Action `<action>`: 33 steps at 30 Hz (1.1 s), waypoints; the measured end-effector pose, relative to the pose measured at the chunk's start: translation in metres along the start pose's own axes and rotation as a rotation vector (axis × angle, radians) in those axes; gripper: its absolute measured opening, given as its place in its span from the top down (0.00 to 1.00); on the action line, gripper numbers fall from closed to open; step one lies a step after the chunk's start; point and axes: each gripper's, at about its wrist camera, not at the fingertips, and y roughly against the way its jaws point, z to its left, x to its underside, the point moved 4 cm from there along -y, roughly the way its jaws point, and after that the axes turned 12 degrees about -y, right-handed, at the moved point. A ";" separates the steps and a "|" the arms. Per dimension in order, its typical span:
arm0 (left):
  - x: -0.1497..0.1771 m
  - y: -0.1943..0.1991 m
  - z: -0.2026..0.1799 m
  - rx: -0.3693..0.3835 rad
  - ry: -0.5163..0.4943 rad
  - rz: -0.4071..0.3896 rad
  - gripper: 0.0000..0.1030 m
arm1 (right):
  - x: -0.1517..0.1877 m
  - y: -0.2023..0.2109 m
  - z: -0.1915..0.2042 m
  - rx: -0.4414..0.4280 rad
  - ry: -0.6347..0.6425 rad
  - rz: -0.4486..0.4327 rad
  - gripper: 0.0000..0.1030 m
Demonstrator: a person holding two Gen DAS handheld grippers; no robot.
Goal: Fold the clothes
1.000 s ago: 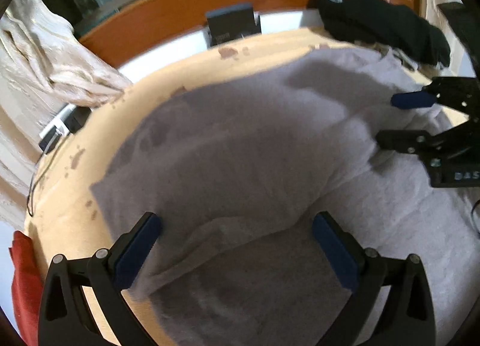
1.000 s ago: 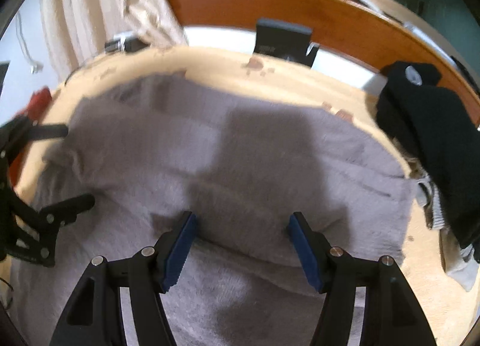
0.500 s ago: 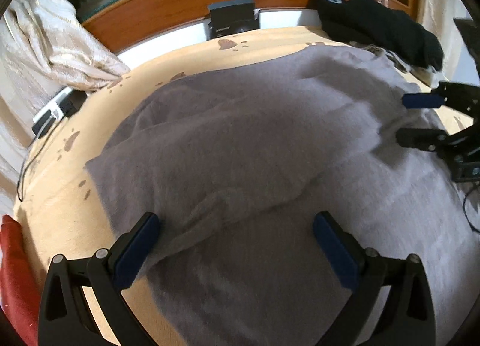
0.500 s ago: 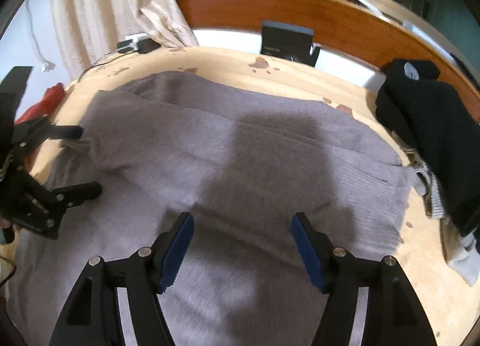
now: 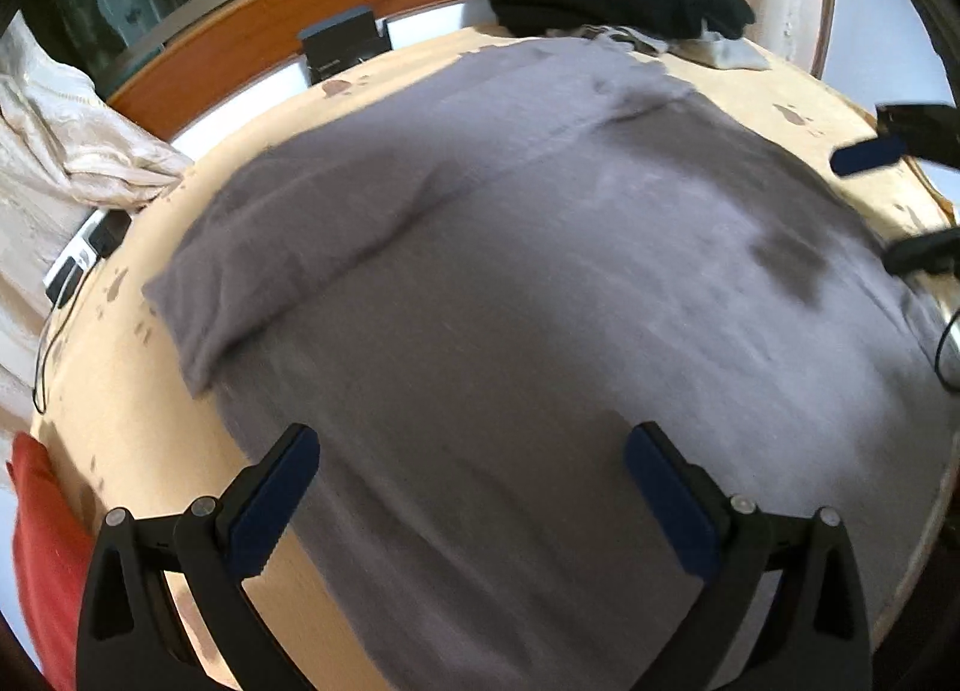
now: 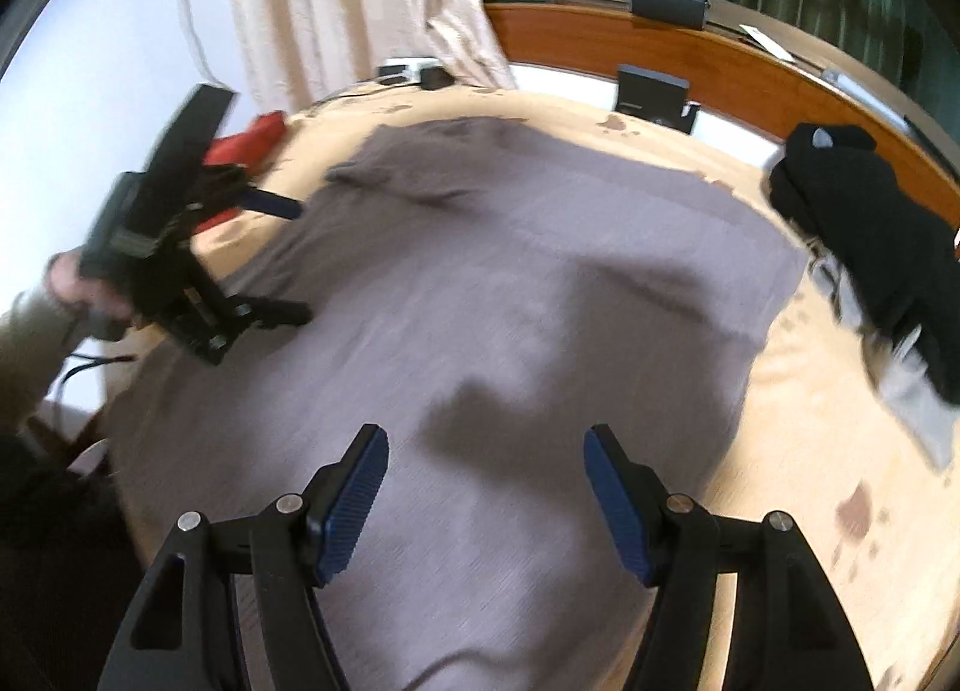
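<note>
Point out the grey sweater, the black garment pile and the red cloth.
grey sweater (image 5: 540,295), left wrist view, middle of its body.
black garment pile (image 6: 870,223), right wrist view, centre of pile.
red cloth (image 5: 42,541), left wrist view, its visible edge.

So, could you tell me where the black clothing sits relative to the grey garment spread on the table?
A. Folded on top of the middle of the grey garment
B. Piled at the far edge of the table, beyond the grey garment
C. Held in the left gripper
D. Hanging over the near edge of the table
B: the black clothing lies heaped at the far edge of the table, past the grey garment, and neither gripper holds it.
</note>
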 end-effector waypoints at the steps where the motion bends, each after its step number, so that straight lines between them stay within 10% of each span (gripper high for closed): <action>1: 0.002 0.003 -0.005 -0.006 -0.010 0.000 0.00 | 0.009 0.003 0.004 -0.015 0.001 0.000 0.32; 11: 0.029 0.023 -0.030 0.003 0.025 -0.064 0.10 | 0.055 -0.021 0.027 -0.005 0.039 0.055 0.26; 13: 0.029 0.026 -0.031 0.020 0.045 -0.077 0.50 | 0.055 -0.022 0.028 0.003 0.039 0.048 0.24; 15: 0.030 0.029 -0.032 0.019 0.052 -0.082 0.67 | 0.056 -0.023 0.029 0.009 0.037 0.040 0.22; 33: 0.077 0.074 -0.046 0.003 0.037 -0.064 0.68 | 0.050 0.038 0.035 -0.092 -0.021 -0.217 0.22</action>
